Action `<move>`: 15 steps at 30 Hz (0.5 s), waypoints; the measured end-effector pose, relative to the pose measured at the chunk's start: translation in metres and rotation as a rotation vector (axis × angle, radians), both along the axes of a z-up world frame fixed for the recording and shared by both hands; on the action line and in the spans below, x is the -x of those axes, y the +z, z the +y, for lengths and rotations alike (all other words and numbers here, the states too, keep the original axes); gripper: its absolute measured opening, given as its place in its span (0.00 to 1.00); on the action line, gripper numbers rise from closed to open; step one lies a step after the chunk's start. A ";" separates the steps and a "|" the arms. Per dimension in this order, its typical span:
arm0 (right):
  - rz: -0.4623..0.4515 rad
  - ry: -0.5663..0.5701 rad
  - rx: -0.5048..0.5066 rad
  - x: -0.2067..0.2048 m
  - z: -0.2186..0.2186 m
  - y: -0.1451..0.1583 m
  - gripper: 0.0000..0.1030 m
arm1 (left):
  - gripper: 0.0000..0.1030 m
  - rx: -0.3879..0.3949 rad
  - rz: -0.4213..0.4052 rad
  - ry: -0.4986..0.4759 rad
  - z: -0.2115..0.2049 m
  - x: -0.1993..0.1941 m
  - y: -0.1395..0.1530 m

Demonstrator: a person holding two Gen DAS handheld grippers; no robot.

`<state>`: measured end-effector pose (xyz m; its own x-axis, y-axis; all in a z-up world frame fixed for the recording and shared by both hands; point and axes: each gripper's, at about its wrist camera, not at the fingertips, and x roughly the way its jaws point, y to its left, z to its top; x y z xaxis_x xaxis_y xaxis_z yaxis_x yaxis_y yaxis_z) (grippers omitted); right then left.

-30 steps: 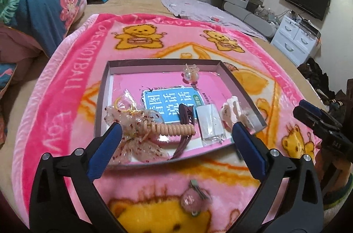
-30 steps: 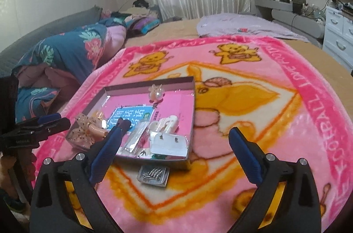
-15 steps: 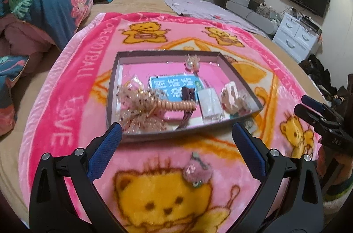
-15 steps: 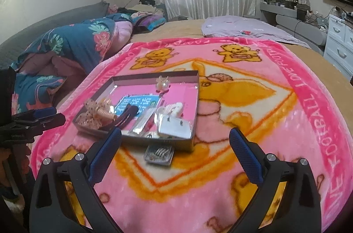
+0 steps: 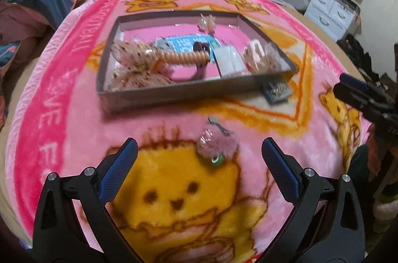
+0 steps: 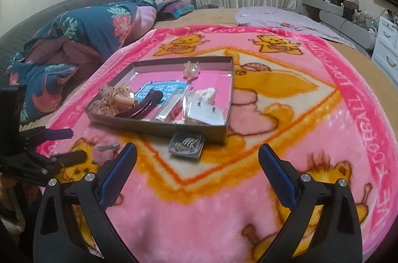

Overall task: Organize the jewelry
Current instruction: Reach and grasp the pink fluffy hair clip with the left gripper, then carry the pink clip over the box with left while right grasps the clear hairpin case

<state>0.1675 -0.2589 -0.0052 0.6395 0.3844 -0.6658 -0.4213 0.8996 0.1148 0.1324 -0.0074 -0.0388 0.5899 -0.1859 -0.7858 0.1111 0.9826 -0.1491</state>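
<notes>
Left gripper, jaws spread, faces pink fuzzy hair clip.

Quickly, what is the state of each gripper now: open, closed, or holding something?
Left gripper: open, holding nothing; the fuzzy pink hair clip lies between its fingers on the blanket.
Right gripper: open, holding nothing.

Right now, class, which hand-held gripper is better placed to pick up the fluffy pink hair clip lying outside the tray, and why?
Left. The left hand-held gripper is open with the fluffy pink hair clip lying almost between its fingertips. The right hand-held gripper faces the small packet beside the tray, with the clip off to its left.
</notes>
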 end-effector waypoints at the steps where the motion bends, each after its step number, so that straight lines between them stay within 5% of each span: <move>1: 0.004 0.001 -0.001 -0.001 0.000 -0.001 0.95 | 0.88 0.002 0.007 -0.010 -0.003 -0.001 -0.004; 5: 0.033 -0.003 -0.022 -0.006 -0.003 -0.008 0.95 | 0.71 -0.011 0.032 -0.029 -0.012 -0.009 -0.020; 12: 0.101 0.018 0.008 -0.021 0.017 -0.031 0.94 | 0.23 0.001 0.050 -0.057 -0.018 -0.015 -0.032; 15: 0.131 0.011 0.031 -0.032 0.031 -0.042 0.86 | 0.20 0.013 0.047 -0.051 -0.015 -0.015 -0.030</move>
<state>0.1996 -0.2284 -0.0474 0.5417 0.3687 -0.7553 -0.4144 0.8990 0.1417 0.1477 -0.0220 -0.0692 0.5422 -0.2248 -0.8096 0.1532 0.9738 -0.1677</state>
